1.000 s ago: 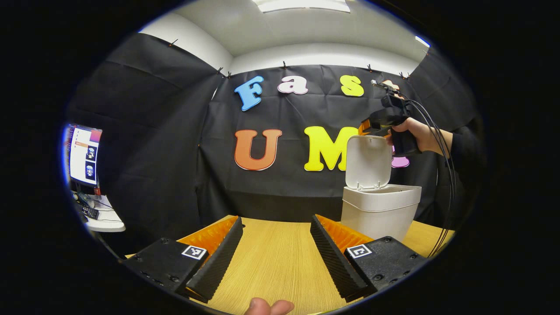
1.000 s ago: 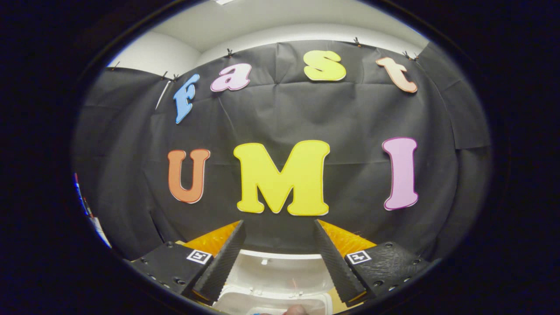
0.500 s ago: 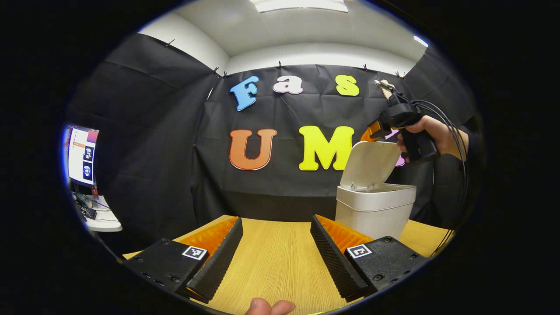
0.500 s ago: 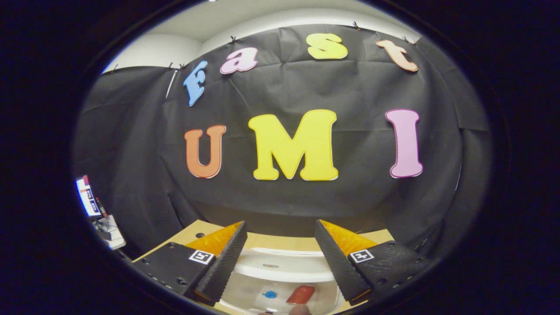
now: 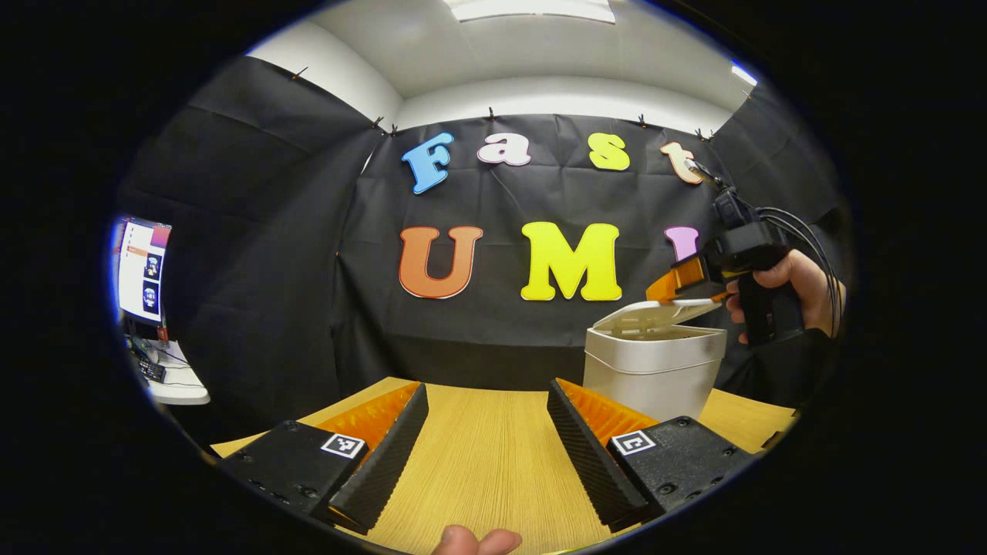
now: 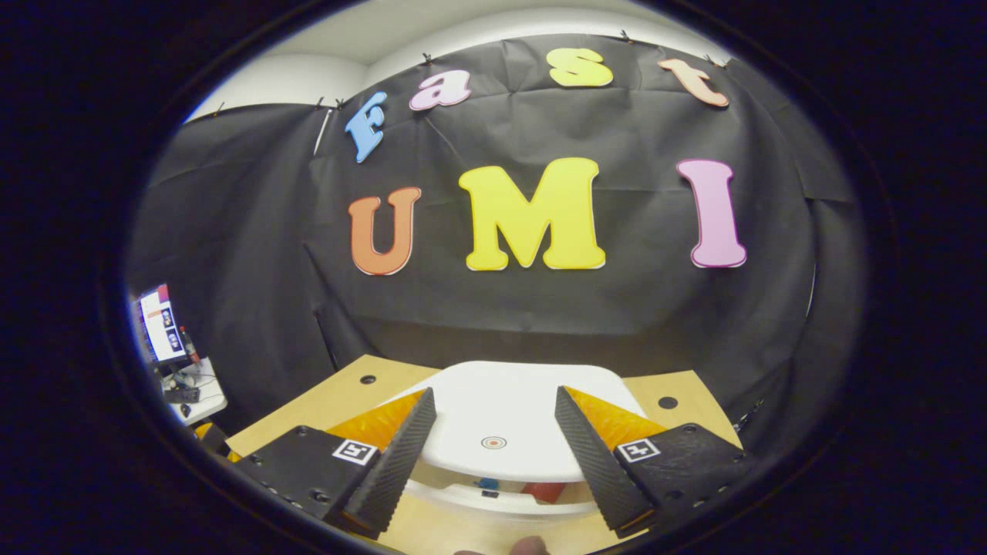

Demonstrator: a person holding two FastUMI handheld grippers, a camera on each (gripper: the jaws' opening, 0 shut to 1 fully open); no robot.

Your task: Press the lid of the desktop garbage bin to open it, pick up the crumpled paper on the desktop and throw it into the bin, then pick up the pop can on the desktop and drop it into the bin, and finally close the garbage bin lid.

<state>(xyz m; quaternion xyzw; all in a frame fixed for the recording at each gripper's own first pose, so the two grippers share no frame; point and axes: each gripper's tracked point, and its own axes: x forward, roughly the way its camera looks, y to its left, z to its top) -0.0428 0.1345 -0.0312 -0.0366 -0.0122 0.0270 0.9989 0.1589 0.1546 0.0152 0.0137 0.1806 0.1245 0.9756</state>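
The white bin [image 5: 651, 378] stands on the wooden table [image 5: 486, 462] at the right. Its lid [image 5: 655, 314] is tilted down, leaving a narrow gap. My right gripper [image 5: 669, 289], held by a hand [image 5: 798, 281], rests on top of the lid. In the right gripper view the lid [image 6: 524, 385] lies just beyond my open right gripper [image 6: 493, 393], and a red can [image 6: 544, 489] shows through the gap over the bin's rim [image 6: 463, 499]. My left gripper [image 5: 486, 391] hovers open over the table left of the bin, holding nothing.
A monitor [image 5: 143, 270] and a small white side desk [image 5: 177, 389] stand at the far left, off the table. The table's far edge has two holes [image 6: 368, 379] near the bin. Black cloth walls close in behind.
The lid has swung from upright down to almost shut. My right gripper came down and forward with it. The left gripper has stayed in place.
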